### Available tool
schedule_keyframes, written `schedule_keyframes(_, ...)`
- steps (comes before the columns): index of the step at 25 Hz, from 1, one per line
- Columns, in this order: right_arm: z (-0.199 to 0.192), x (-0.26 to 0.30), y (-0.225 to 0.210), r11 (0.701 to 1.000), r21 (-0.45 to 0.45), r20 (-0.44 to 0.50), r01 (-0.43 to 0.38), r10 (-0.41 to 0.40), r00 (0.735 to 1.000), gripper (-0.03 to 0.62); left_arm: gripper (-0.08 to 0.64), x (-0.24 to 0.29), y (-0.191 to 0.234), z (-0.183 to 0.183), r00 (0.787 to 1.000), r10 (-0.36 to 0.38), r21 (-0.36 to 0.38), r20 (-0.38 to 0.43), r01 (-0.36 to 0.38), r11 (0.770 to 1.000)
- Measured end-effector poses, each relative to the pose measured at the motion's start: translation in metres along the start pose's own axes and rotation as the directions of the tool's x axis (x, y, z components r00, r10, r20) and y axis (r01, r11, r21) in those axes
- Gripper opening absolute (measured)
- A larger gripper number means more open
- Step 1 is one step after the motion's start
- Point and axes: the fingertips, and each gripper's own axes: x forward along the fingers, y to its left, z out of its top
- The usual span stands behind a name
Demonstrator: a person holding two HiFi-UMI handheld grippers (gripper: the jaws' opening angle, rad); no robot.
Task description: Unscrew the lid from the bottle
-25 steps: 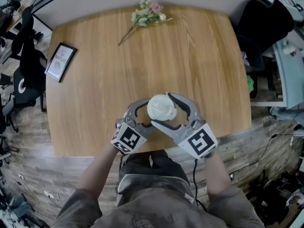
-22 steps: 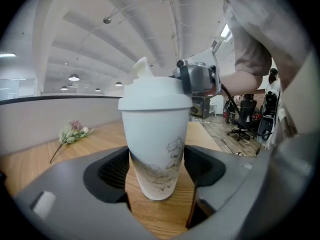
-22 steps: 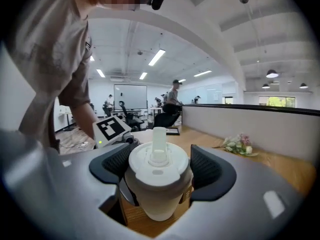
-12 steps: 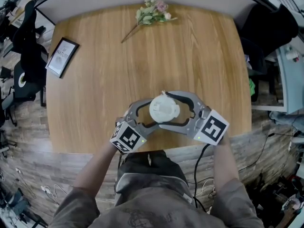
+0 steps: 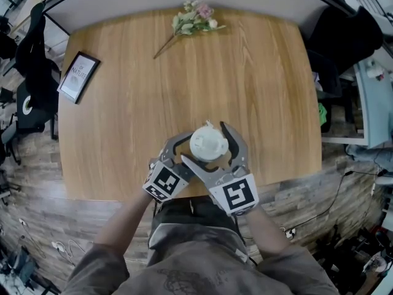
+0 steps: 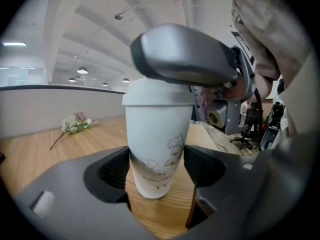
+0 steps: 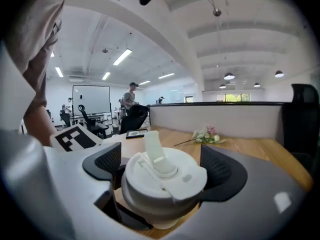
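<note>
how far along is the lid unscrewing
Done: the left gripper has its jaws clamped on the bottle, low on its body. In hand: the right gripper sits around the lid, its jaws just opened and clear of it, likely re-gripping between turns. Left: the lid is still seated on the bottle, so more twisting and lifting off remain.

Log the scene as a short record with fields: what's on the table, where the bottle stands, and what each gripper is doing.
surface: wooden table
bottle: white, upright near the table's near edge
lid: on the bottle, spout flap raised
left gripper: shut on the bottle's lower body
right gripper: jaws either side of the lid, just been opening, pads not pressing on it
other items: flower sprig at the far edge; framed picture at the left edge
</note>
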Motion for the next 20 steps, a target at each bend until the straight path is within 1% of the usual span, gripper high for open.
schedule_keyframes(3, -0.002, 0.003, -0.003, 0.996, -0.033, 0.005, 0.082, -0.082, 0.997, 0.488, 0.336, 0.000, 0.000, 0.002, 1.000, 0.018, -0.008, 0.003, -0.018, 1.000)
schedule_keyframes(4, -0.001, 0.004, -0.004, 0.995, -0.037, 0.011, 0.091, -0.091, 0.996, 0.485, 0.334, 0.000, 0.000, 0.000, 1.000, 0.021, -0.011, 0.002, -0.021, 1.000)
schedule_keyframes(6, 0.000, 0.003, -0.003, 0.996, -0.038, 0.035, 0.078, -0.077, 0.996, 0.479, 0.334, -0.001, -0.001, -0.004, 1.000, 0.021, -0.012, -0.006, -0.021, 1.000)
schedule_keyframes(8, 0.000, 0.003, 0.000, 0.998, -0.046, 0.049, 0.035, -0.032, 0.998, 0.477, 0.333, -0.002, -0.002, -0.007, 1.000, 0.010, -0.004, -0.014, -0.010, 1.000)
schedule_keyframes(10, 0.000, 0.003, 0.004, 0.997, -0.060, 0.052, -0.039, 0.042, 0.998, 0.476, 0.331, -0.002, -0.001, -0.008, 1.000, -0.002, 0.004, -0.020, 0.002, 1.000)
schedule_keyframes(12, 0.001, 0.003, 0.008, 0.986, -0.074, 0.057, -0.148, 0.152, 0.987, 0.476, 0.330, -0.003, -0.002, -0.007, 1.000, -0.017, 0.007, -0.025, 0.017, 1.000)
schedule_keyframes(13, 0.002, 0.002, 0.011, 0.973, -0.080, 0.059, -0.215, 0.220, 0.974, 0.477, 0.329, -0.003, -0.002, -0.007, 0.999, -0.027, 0.010, -0.027, 0.027, 1.000)
schedule_keyframes(14, 0.003, 0.000, 0.014, 0.953, -0.090, 0.057, -0.290, 0.296, 0.954, 0.477, 0.328, -0.003, -0.003, -0.007, 0.999, -0.037, 0.015, -0.028, 0.038, 0.999)
schedule_keyframes(15, 0.004, -0.002, 0.018, 0.923, -0.111, 0.047, -0.368, 0.375, 0.926, 0.477, 0.328, -0.003, -0.003, -0.007, 0.998, -0.048, 0.022, -0.029, 0.048, 0.999)
schedule_keyframes(17, 0.002, -0.005, 0.022, 0.842, -0.198, -0.004, -0.502, 0.512, 0.859, 0.477, 0.325, -0.003, -0.003, -0.007, 0.997, -0.066, 0.033, -0.032, 0.067, 0.997)
schedule_keyframes(18, -0.001, -0.006, 0.024, 0.797, -0.250, -0.044, -0.549, 0.557, 0.829, 0.476, 0.326, -0.003, -0.002, -0.007, 0.997, -0.073, 0.036, -0.033, 0.074, 0.997)
schedule_keyframes(19, -0.004, -0.007, 0.025, 0.760, -0.291, -0.082, -0.581, 0.586, 0.806, 0.476, 0.325, -0.003, -0.002, -0.007, 0.996, -0.078, 0.038, -0.034, 0.079, 0.996)
schedule_keyframes(20, -0.007, -0.008, 0.025, 0.735, -0.315, -0.110, -0.601, 0.600, 0.792, 0.476, 0.325, -0.003, -0.002, -0.007, 0.996, -0.081, 0.040, -0.035, 0.082, 0.996)
